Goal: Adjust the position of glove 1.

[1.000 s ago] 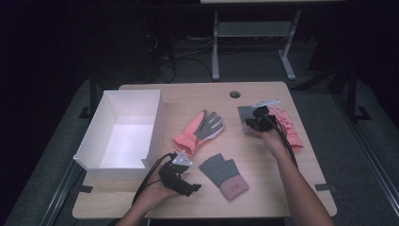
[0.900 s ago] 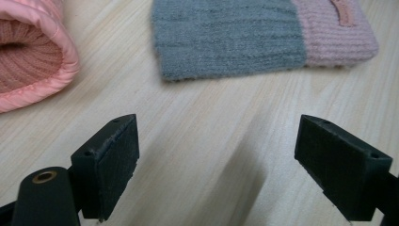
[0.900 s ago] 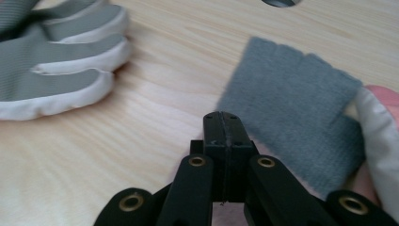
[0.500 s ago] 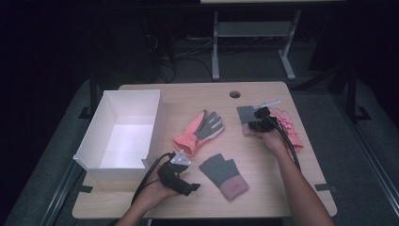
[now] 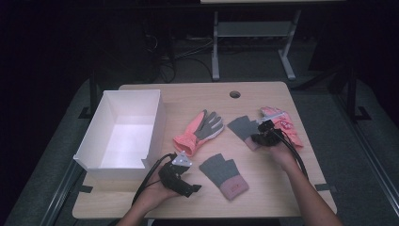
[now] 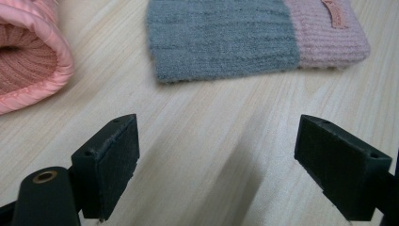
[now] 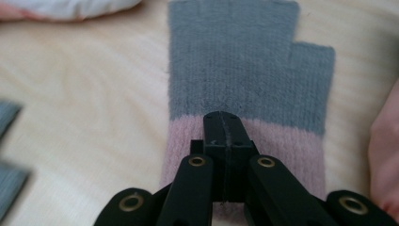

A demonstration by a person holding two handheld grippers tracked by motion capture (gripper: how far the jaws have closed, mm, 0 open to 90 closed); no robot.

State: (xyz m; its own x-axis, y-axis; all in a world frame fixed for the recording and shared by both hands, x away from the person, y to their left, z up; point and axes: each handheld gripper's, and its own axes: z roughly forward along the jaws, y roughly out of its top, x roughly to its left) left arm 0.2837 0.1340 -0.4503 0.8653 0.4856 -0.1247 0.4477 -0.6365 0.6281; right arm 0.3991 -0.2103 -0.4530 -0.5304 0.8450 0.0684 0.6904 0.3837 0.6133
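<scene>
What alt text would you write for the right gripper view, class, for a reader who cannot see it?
The right gripper, jaws shut together, sits over the pink cuff of a grey fingerless knit glove lying flat on the wooden table; whether it pinches the knit is unclear.

High view sat above my side of the table [image 5: 263, 94], looking forward and down; whole top in frame, floor and a metal stand [image 5: 251, 33] beyond. Left gripper view rode low, close to the wood, looking along its jaws at the near grey-and-pink mitt [image 6: 244, 37] and a pink glove cuff [image 6: 28, 70]. Right gripper view looked steeply down from close on the far grey-and-pink mitt [image 7: 249, 70]. I saw both mitts in high view too: near [image 5: 223, 175], far [image 5: 242, 129].
</scene>
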